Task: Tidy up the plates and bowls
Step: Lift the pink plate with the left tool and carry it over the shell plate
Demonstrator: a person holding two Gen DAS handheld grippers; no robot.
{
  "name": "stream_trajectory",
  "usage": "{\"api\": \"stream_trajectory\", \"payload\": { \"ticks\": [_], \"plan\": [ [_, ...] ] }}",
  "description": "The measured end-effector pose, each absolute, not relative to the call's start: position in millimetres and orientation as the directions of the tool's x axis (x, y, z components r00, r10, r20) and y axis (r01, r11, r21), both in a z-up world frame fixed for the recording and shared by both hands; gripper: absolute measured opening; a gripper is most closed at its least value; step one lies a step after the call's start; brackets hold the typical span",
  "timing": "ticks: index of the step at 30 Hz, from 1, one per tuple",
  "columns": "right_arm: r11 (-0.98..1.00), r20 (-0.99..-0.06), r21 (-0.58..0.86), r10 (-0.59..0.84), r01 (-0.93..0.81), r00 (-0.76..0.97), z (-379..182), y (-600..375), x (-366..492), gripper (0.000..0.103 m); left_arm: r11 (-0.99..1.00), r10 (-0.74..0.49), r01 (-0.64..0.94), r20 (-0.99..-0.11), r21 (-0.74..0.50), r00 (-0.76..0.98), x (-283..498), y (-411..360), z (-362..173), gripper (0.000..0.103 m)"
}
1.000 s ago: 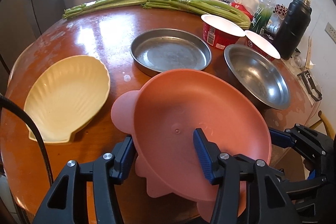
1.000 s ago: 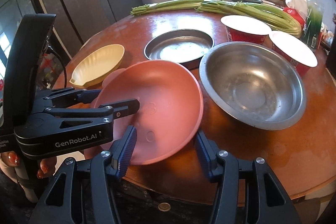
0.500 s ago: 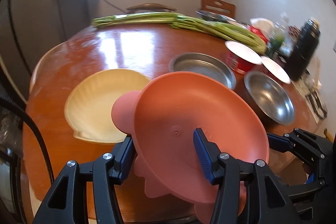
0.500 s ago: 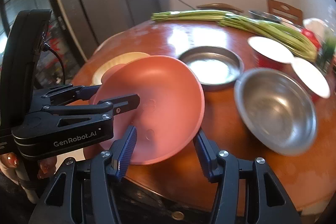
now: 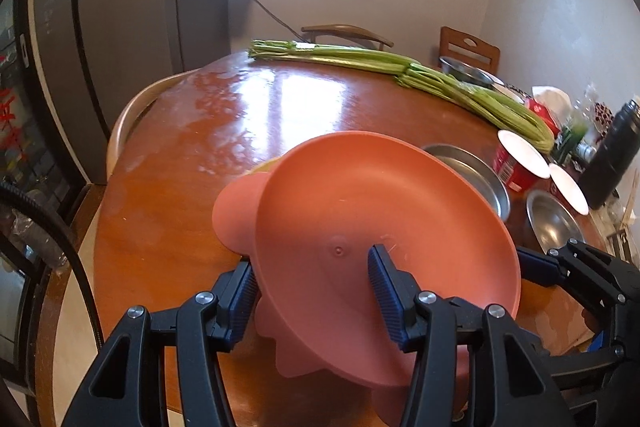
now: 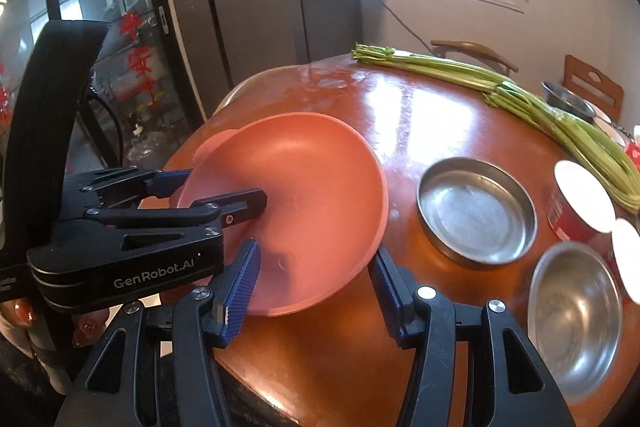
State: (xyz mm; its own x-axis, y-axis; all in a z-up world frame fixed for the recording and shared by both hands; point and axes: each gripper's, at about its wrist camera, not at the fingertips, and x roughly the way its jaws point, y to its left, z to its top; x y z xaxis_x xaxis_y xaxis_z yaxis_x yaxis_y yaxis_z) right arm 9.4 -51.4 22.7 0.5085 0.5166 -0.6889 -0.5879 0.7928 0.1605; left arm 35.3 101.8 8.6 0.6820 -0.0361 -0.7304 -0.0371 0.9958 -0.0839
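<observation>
A pink plastic plate (image 5: 360,211) with small ears on its rim hangs tilted above the round wooden table (image 5: 240,115). My left gripper (image 5: 310,259) is shut on its near-left rim, one finger inside and one beneath. My right gripper (image 6: 316,251) is shut on the near-right rim (image 6: 320,195) in the same way. Each gripper shows in the other's view: the left gripper (image 6: 220,191) at the left, the right gripper (image 5: 536,267) at the right. Only a sliver of the yellow shell plate (image 5: 264,165) shows behind the pink plate. A flat steel pan (image 6: 476,211) and a steel bowl (image 6: 576,315) sit to the right.
Two red cups with white lids (image 5: 520,155) stand behind the steel dishes, beside a black flask (image 5: 612,155). Long green stalks (image 5: 400,67) lie across the far side of the table. Chairs stand behind it, and a dark fridge (image 5: 120,47) is at the left.
Both grippers have lifted the pink plate and carried it left, away from the steel dishes. It now hangs over the yellow shell plate, which has almost vanished behind it.
</observation>
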Motion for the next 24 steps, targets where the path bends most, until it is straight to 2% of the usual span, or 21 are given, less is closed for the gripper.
{"api": "stream_trajectory", "payload": {
  "ticks": [24],
  "plan": [
    [0.742, -0.686, 0.158, 0.557, -0.652, 0.468, 36, -20, 51, 0.058, 0.992, -0.006, -0.089, -0.723, -0.094, 0.691, 68, 131, 25, 0.054]
  ]
}}
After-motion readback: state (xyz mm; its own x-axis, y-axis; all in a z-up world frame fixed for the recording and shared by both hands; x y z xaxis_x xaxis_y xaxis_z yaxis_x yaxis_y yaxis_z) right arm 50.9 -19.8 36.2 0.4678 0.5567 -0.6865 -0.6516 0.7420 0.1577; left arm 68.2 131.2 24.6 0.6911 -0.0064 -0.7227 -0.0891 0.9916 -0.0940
